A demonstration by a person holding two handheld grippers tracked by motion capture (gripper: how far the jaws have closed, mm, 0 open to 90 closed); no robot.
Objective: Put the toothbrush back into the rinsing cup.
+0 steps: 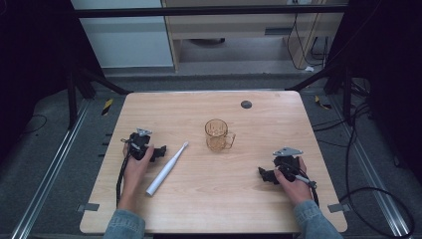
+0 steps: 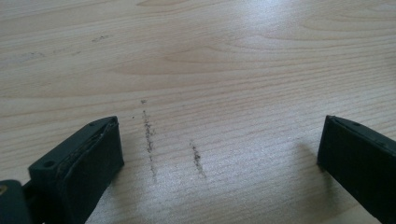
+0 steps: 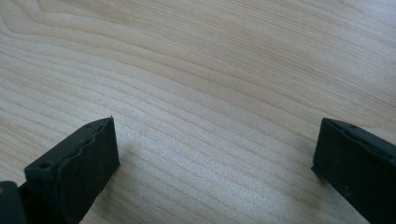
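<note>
A white electric toothbrush (image 1: pixel 167 168) lies slantwise on the wooden table (image 1: pixel 259 209), its head toward the far right. An amber glass mug (image 1: pixel 217 135) stands upright at the table's middle, handle to the right. My left gripper (image 1: pixel 160 152) rests on the table just left of the toothbrush, pointing right at it. In the left gripper view its jaws stand wide apart over bare wood (image 2: pixel 219 154) with nothing between them. My right gripper (image 1: pixel 263 174) sits at the right, pointing left. Its jaws also stand wide apart over bare wood (image 3: pixel 215 158).
A small dark round disc (image 1: pixel 246 104) is set in the table near its far edge. Dark scuff marks (image 2: pixel 149 135) streak the wood ahead of the left gripper. Cables (image 1: pixel 358 149) and metal frame legs (image 1: pixel 74 99) stand on the floor around the table.
</note>
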